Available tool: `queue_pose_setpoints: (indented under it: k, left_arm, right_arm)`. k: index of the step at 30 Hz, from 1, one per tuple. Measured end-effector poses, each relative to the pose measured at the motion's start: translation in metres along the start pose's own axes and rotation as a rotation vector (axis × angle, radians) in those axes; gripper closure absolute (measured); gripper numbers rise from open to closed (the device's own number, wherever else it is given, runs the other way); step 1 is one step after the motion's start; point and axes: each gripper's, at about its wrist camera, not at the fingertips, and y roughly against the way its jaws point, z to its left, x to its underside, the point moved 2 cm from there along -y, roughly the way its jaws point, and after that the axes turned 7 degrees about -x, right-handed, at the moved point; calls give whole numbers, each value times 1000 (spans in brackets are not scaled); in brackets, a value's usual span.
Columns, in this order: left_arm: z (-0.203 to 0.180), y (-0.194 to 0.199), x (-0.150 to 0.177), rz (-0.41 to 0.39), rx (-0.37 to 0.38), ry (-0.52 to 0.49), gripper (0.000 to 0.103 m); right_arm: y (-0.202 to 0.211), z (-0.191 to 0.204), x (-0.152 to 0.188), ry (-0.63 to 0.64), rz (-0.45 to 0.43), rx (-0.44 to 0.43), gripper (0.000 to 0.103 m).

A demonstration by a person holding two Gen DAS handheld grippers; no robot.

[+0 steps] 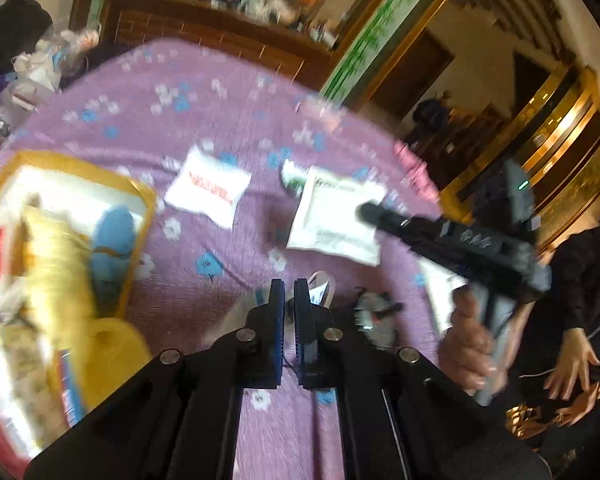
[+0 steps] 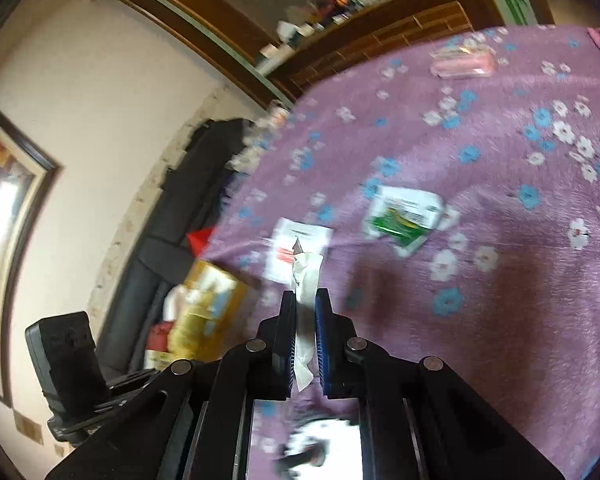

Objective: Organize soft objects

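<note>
Judging from what lies about, you are partway through: the purple flowered bed cover takes up most of both views, and at its left edge the yellow-rimmed box already holds soft things, among them a blue plush and a yellow cloth. Several packets are not yet gathered. A white packet with red print lies near the box, a white packet with green print lies to its right, and a pink wrapped pack sits at the far side, well apart from the rest. Your right tongs are nearly closed on a white crumpled wrapper, pinched between the blue pads and lifted above the cover. Your left tongs stand almost closed, with only a narrow gap; you seem to hold nothing there, though blur makes that uncertain. Just beyond their tips lies a pale strap-like piece, too smeared to name. The wrapper probably goes to the box next, then the loose packets.
</note>
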Motion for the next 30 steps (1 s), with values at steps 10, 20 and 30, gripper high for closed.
queue_pose_setpoints:
  k: [10,20,30]
  left_arm:
    - [37,75,-4,-113,9,22,103]
    - [8,-10,62,141,-236,-147,77]
    - [27,-33,65,243,-327,40,72]
  right_arm:
    - [-8,73,44,121,17,-75,95]
    - [-5,79,63,135,-2,-2,95]
    - [-6,74,63,137,-3,2,94]
